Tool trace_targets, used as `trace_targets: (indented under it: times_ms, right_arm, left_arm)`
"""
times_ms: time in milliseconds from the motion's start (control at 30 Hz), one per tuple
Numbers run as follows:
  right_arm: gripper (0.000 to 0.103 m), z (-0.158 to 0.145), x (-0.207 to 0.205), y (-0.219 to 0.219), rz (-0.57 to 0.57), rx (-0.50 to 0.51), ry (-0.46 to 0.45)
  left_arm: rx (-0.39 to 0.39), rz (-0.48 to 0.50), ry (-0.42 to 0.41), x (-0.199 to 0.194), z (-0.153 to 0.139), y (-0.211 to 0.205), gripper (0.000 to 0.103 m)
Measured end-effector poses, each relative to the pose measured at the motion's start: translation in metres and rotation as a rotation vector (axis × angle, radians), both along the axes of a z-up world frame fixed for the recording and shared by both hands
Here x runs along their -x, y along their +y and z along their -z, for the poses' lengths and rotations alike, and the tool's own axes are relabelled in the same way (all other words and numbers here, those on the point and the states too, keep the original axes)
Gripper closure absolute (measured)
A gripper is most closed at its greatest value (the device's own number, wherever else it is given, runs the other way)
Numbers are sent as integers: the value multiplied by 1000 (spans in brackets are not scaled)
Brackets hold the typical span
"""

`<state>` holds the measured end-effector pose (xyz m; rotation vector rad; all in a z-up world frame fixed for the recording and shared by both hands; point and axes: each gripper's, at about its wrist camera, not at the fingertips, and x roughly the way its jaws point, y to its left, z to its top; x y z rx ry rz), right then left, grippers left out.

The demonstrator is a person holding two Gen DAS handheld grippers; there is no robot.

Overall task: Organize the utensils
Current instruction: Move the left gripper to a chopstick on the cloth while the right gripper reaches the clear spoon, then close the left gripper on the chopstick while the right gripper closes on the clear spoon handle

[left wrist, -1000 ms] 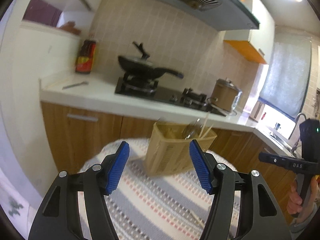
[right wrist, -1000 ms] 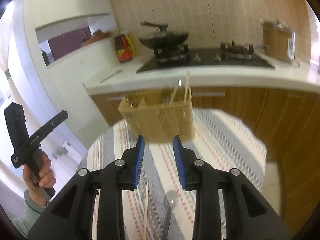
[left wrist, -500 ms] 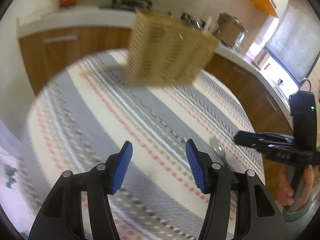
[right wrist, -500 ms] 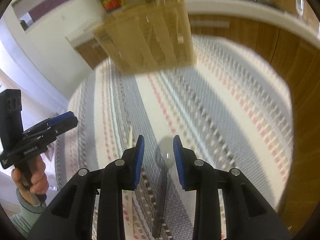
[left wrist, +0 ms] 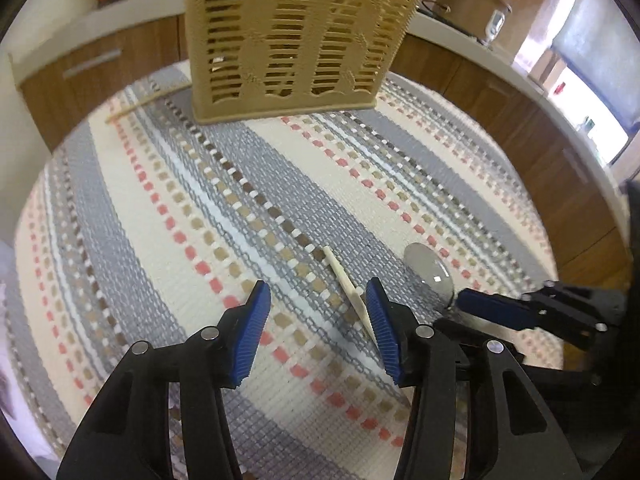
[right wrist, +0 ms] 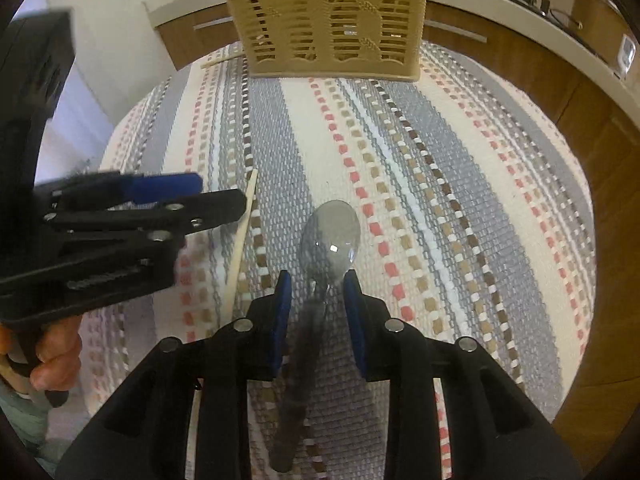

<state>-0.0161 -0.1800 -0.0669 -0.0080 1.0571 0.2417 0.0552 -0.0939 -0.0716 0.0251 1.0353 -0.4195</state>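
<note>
A tan slotted utensil basket (left wrist: 296,36) stands at the far side of a round table with a striped cloth; it also shows in the right wrist view (right wrist: 332,16). A metal spoon (right wrist: 328,236) lies on the cloth, its neck between the open jaws of my right gripper (right wrist: 316,292), which sits low over it. The spoon bowl (left wrist: 428,268) shows right of my left gripper (left wrist: 318,312), which is open and low over the cloth. A pale chopstick (left wrist: 348,288) lies just inside its right finger; the chopstick also shows in the right wrist view (right wrist: 242,240).
A second chopstick (left wrist: 148,100) lies on the cloth left of the basket. The striped cloth (left wrist: 200,208) covers the round table. Wooden cabinets and a white counter with a cooker pot (left wrist: 472,4) run behind the table.
Both grippers have tilted down and dropped toward the cloth. The right gripper has moved forward along the spoon to its neck. The left one now stands beside the chopstick.
</note>
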Motion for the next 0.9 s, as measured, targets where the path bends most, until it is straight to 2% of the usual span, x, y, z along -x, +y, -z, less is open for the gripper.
trace_targets:
  times_ms: [33,100,200,300,333,433,667,767,900]
  right_arm:
    - [84,0,1,-2,5,3,-2]
    - [87,0,1,-8,23,5,-5]
    - [87,0,1,-22,58,-19,-1]
    - [87,0,3,-34,79,-79,16]
    - [87,0,4,-37,87,-89,20]
    - [87,1,5,-42,95,-122,28]
    - [87,2,-1,-39,103,-130,45]
    - [87,3,-2,-41,108,-144,55]
    - [87,1,-6,-42,103,-157,73]
  left_arm:
    - [-22,-6,-8,2,0,-4,56]
    - [-65,-4,-24,5,1,-13,64]
    - [-121,2,-60,8,2,-25,68]
    - [-137,63,-79,12,2,-30,89]
    - [-141,88,-82,12,2,-31,92]
    - [-133,171,-76,10,2,-29,92]
    - [-120,418,-46,-1,2,-23,94]
    - [-144,445,-48,-1,3,-24,91]
    - [-153,398,-42,-1,4,-24,91]
